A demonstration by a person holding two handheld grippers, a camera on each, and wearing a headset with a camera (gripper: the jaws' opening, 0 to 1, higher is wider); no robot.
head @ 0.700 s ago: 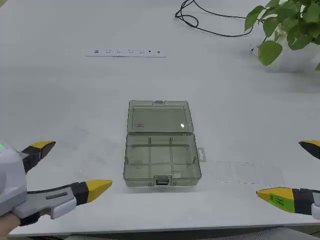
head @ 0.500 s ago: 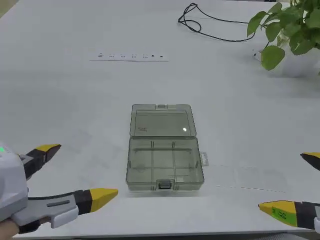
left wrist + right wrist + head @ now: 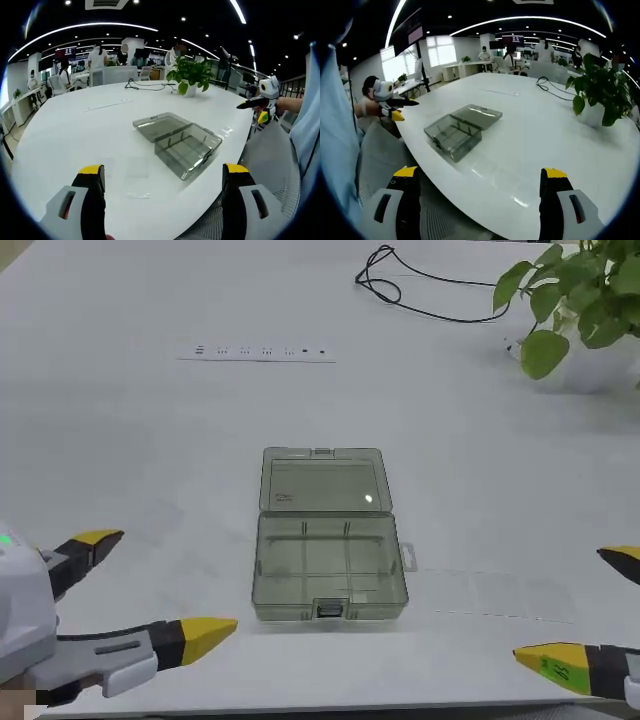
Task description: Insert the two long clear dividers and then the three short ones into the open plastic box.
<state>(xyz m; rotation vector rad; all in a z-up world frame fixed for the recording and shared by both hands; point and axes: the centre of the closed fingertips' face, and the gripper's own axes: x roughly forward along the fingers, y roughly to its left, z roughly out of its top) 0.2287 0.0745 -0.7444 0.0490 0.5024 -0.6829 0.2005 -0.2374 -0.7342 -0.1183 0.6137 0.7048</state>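
Observation:
The open smoky-clear plastic box (image 3: 330, 575) lies mid-table with its lid (image 3: 323, 480) folded back away from me; thin ribs show inside it. Faint clear dividers (image 3: 495, 592) lie flat on the table right of the box, and a small clear piece (image 3: 407, 558) rests against its right wall. My left gripper (image 3: 155, 583) hovers open at the near left, well apart from the box (image 3: 182, 142). At the near right my right gripper (image 3: 580, 605) is open too, close to the dividers. From the right gripper view the box (image 3: 455, 131) sits ahead and to the left, and the left gripper (image 3: 390, 104) is beyond it.
A potted plant (image 3: 575, 300) stands at the far right and a black cable (image 3: 420, 290) loops at the far edge. A white strip with small marks (image 3: 255, 351) lies beyond the box. The table's near edge (image 3: 320, 708) runs just under both grippers.
The head camera has tilted slightly, shifting the picture. Both grippers stay open and hold about the same places beside the box.

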